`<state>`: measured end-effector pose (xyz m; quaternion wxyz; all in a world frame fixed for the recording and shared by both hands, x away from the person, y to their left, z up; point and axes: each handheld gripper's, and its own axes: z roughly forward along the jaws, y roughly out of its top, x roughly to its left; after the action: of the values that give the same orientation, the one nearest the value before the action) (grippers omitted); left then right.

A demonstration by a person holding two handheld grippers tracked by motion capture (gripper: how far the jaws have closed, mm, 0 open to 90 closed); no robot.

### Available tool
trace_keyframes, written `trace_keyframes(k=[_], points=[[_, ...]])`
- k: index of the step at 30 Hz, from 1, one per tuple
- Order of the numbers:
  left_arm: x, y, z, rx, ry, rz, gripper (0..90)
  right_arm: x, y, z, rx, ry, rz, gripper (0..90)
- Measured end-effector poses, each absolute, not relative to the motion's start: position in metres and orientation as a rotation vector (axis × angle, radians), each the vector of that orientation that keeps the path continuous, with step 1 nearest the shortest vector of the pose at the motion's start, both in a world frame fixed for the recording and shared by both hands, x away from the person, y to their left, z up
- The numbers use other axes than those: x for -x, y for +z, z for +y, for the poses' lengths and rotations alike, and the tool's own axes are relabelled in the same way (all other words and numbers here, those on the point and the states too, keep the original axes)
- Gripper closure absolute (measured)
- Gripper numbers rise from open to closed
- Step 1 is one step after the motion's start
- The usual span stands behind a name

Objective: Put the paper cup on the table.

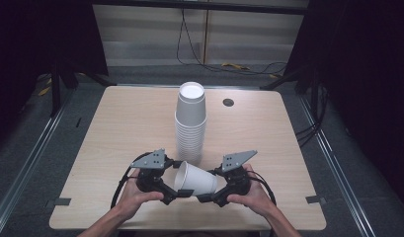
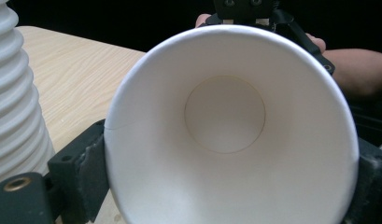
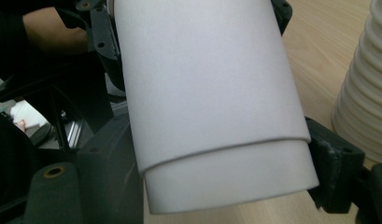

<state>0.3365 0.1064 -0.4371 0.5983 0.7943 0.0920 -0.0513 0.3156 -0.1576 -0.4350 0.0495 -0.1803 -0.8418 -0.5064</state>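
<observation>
A white paper cup lies on its side just above the table's front edge, mouth to the left and base to the right. My left gripper has its jaws on either side of the rim. In the left gripper view I look straight into the cup, and the pads touch its rim. My right gripper is shut on the base end. In the right gripper view the cup's wall runs away from me, with a step round it near the base. A pad presses its side.
A tall stack of upturned white cups stands mid-table just behind the held cup, and shows in both gripper views. The wooden table has a small dark grommet at the back right. Dark floor and cables surround it.
</observation>
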Motion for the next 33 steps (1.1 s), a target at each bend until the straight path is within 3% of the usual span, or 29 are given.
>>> trace_keyframes(k=[4,23,33], points=[[-0.337,-0.436,0.107,-1.882,-0.088,0.218,9.1,-0.316,-0.435,-0.157,0.568,-1.523,-2.618,14.2],[-0.353,-0.435,0.129,-1.864,-0.099,0.373,9.0,-0.324,-0.439,-0.176,0.677,-1.543,-2.644,14.4],[-0.355,-0.424,0.145,-1.949,-0.013,0.39,8.8,-0.322,-0.44,-0.184,0.717,-1.535,-2.644,14.1]])
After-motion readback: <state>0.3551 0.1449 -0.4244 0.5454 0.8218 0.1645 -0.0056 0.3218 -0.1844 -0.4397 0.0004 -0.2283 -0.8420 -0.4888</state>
